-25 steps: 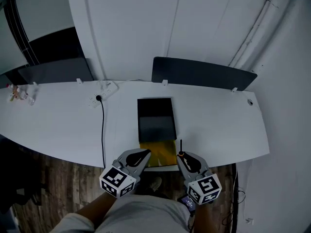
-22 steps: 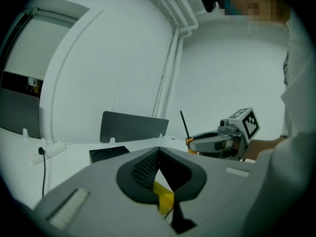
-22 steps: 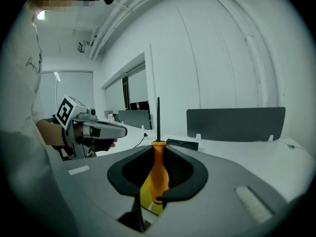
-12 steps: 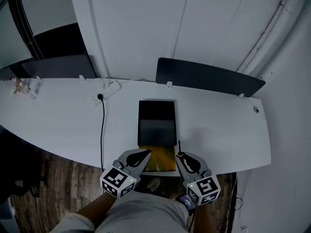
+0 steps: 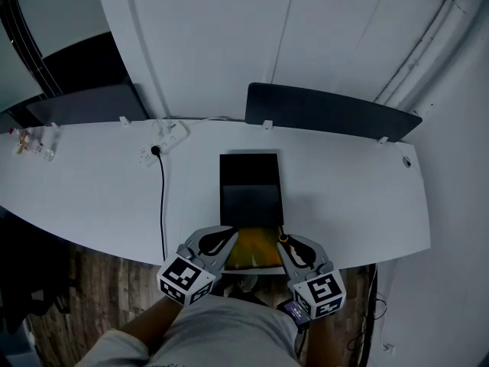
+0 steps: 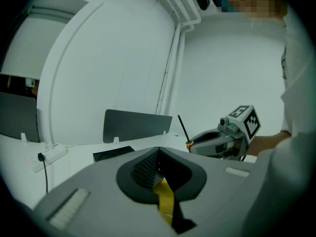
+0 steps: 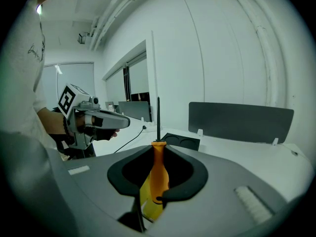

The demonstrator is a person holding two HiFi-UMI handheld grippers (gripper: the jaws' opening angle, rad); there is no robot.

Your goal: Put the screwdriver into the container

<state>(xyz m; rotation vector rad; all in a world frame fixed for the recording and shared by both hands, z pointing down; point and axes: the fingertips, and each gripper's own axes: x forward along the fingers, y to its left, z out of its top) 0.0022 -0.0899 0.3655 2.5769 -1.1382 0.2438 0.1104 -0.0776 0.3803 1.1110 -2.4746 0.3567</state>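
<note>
Because the right tool [image 7: 158,149] is clenched on the orange handle of the screwdriver [image 7: 157,174], the shaft projects past the jaws — ready, it seems, to lead into the container [image 5: 250,183] just ahead on the desk [image 5: 99,197]. The left tool [image 6: 158,153], jaws together and empty, flanks the container's near end — probably to steady it.

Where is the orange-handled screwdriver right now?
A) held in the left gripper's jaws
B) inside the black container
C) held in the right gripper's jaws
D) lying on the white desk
C: the right gripper view shows the right gripper closed on the orange handle of the screwdriver.
</note>
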